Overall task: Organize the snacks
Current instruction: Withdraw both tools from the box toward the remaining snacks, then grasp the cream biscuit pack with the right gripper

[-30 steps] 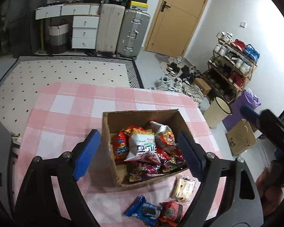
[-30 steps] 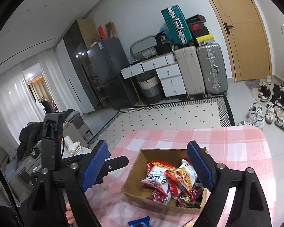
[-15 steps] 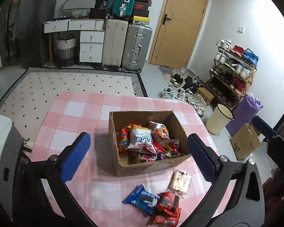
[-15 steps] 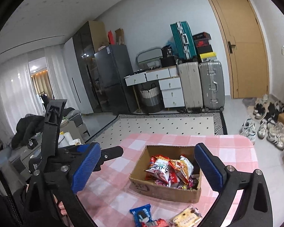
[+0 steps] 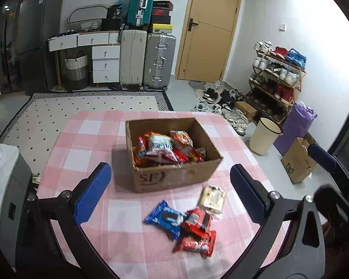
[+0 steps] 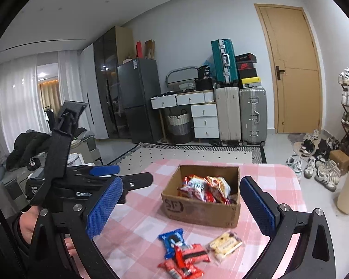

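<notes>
Four packets (image 5: 188, 220) lie on the desk (image 5: 86, 139) before the box (image 5: 174, 176). Both claws, left (image 5: 169, 195) and right (image 6: 179, 209), are released and empty; best take one packet at its edge.

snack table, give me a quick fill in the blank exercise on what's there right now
1. The cardboard box stands on a pink and white ____ tablecloth.
2. The cookie packet nearest the left gripper is ____ in colour.
3. Both the left gripper and the right gripper hold ____.
4. The pale yellow packet lies ____ the box.

Missing words: checked; blue; nothing; outside
</notes>
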{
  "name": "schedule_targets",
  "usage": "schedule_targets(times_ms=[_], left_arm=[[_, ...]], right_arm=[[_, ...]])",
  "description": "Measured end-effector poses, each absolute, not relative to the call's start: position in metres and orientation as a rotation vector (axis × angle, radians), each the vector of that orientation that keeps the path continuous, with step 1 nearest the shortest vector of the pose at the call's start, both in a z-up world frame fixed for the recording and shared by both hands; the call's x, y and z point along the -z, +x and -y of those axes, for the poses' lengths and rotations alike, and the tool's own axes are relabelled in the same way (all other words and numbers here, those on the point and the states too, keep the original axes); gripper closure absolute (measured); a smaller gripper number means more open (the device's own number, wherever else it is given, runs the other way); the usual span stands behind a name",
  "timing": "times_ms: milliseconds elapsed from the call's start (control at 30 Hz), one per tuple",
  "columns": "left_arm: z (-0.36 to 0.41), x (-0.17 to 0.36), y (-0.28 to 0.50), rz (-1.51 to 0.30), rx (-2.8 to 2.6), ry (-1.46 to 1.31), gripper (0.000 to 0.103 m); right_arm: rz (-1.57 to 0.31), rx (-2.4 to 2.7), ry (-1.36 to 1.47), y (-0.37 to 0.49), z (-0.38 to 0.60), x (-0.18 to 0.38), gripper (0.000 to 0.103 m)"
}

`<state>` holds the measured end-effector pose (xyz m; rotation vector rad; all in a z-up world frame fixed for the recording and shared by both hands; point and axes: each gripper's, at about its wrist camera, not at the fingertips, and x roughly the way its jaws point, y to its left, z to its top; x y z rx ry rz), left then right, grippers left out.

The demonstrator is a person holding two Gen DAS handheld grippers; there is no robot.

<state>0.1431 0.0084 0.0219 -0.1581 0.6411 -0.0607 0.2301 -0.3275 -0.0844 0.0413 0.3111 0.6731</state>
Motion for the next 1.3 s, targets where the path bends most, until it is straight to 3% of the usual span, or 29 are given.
schedule_targets(times_ms=[767,1300], left_arm=[[-0.036,0.075,0.094,-0.771,0.065,-0.243,0.001],[-0.042,0.136,0.123,-0.875,0.092,-0.262,0.001]], right_arm=[[-0.552,-0.605,0.080,0.224,0.339,0.186,0.001],[-0.797,-0.437,0.225,0.321,0.348,0.257,0.001]])
